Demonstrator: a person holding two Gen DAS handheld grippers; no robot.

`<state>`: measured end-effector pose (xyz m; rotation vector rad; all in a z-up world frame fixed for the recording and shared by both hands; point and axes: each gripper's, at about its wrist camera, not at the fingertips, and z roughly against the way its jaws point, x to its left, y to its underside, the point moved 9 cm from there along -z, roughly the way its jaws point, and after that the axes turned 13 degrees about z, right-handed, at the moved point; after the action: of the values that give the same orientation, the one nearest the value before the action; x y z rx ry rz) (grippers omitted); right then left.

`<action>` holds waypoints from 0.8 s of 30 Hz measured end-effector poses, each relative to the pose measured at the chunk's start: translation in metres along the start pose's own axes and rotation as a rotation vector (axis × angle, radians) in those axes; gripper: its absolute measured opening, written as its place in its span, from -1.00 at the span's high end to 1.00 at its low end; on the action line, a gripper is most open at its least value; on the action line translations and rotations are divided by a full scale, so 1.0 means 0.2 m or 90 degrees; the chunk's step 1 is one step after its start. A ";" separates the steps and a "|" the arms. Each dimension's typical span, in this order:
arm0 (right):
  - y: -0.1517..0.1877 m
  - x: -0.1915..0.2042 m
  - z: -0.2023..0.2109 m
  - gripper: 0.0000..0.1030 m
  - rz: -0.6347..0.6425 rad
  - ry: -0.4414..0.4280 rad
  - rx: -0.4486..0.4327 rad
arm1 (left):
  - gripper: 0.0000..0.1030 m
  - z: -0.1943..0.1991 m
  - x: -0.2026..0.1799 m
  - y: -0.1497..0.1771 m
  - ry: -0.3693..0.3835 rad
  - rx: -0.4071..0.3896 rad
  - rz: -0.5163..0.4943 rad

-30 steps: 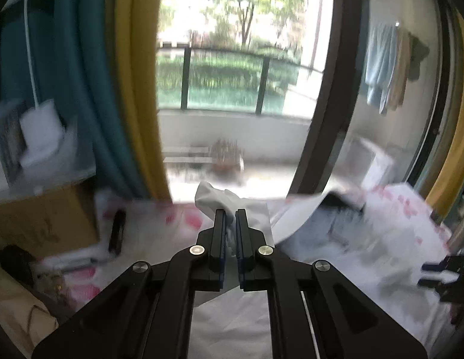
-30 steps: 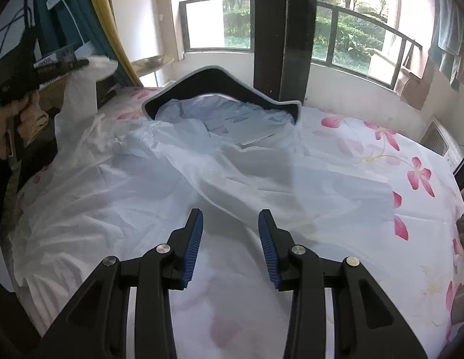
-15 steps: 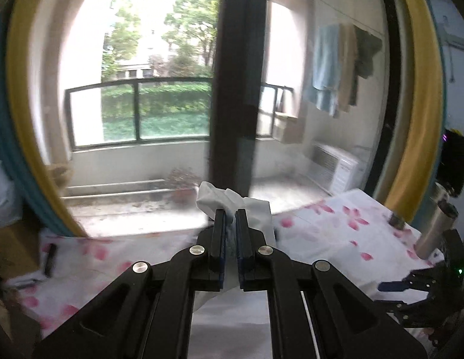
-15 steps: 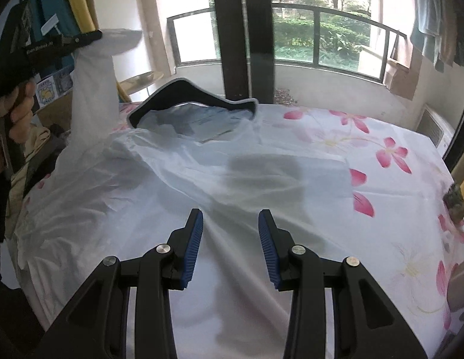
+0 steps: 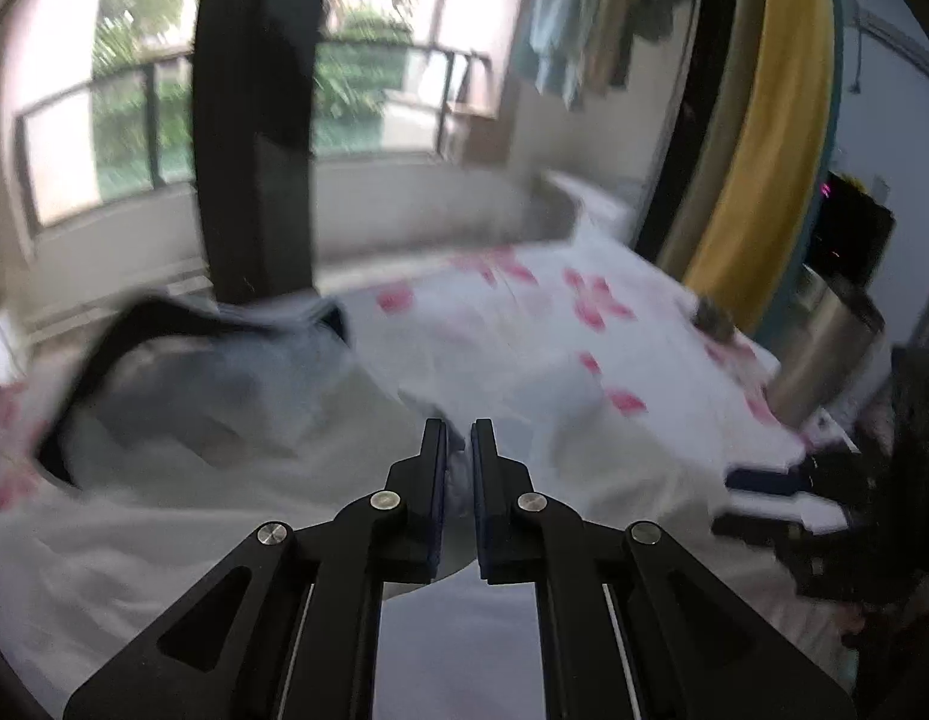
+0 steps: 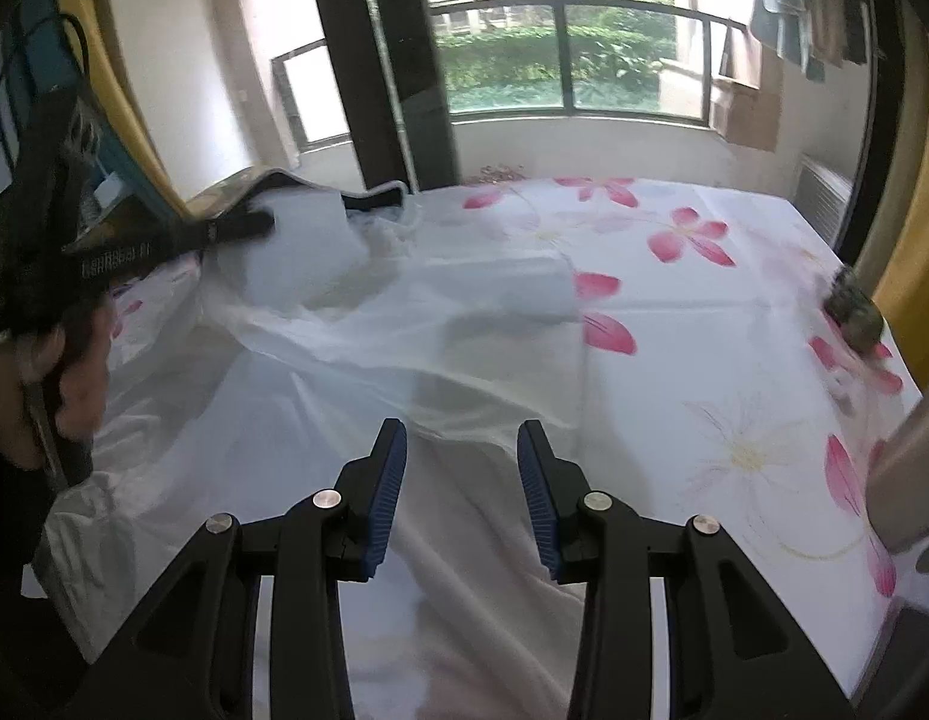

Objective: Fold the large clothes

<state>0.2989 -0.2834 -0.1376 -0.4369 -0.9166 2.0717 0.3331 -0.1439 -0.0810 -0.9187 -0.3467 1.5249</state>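
A large white garment (image 6: 320, 372) with a black collar (image 5: 146, 324) lies spread over the bed. My left gripper (image 5: 458, 450) is shut on a fold of the white garment (image 5: 194, 510) and holds it low over the cloth; it also shows in the right wrist view (image 6: 248, 225) at the left, with white cloth bunched at its tips. My right gripper (image 6: 461, 450) is open and empty, hovering over the garment's near part.
The bed has a white sheet with pink flowers (image 6: 692, 240). A small dark round object (image 6: 854, 312) lies near the right edge. A metal bin (image 5: 824, 354) stands beside the bed. Window, balcony rail and yellow curtains are behind.
My left gripper has swung right and down with the garment fold, from held high to low over the bed. My right gripper stays open and has shifted slightly right.
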 end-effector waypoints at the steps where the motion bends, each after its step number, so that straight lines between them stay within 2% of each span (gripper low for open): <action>1: 0.01 -0.01 0.00 0.26 -0.005 0.004 0.005 | 0.83 -0.03 -0.01 0.06 0.019 0.031 0.004; 2: 0.02 -0.02 -0.01 0.26 -0.008 0.006 0.007 | 0.64 -0.05 -0.01 0.11 0.037 0.057 0.007; 3: 0.02 -0.03 -0.01 0.26 -0.011 0.009 0.011 | 0.31 -0.06 -0.02 0.15 0.050 0.077 0.008; 5: 0.03 -0.03 -0.02 0.26 -0.014 0.012 0.017 | -0.07 -0.04 -0.02 0.24 0.071 0.113 0.005; 8: 0.01 0.00 -0.05 0.26 -0.011 0.011 0.023 | -0.08 0.06 0.05 0.30 0.073 0.122 -0.004; 10: -0.02 0.04 -0.08 0.26 -0.004 0.001 0.025 | -0.08 0.18 0.15 0.31 0.067 0.109 -0.002; 15: -0.15 0.15 -0.19 0.26 0.030 -0.018 0.029 | -0.08 0.40 0.53 0.28 -0.011 0.064 0.021; 19: -0.29 0.20 -0.28 0.26 0.037 -0.035 0.026 | -0.08 0.48 0.88 0.31 -0.064 0.056 0.078; 24: -0.35 0.22 -0.46 0.25 0.009 -0.061 0.067 | -0.08 0.49 1.07 0.34 -0.080 0.058 0.122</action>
<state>0.3635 -0.1787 -0.1471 -0.2915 -0.8572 2.1578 0.2328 0.0709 -0.1393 -0.8039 -0.2835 1.7650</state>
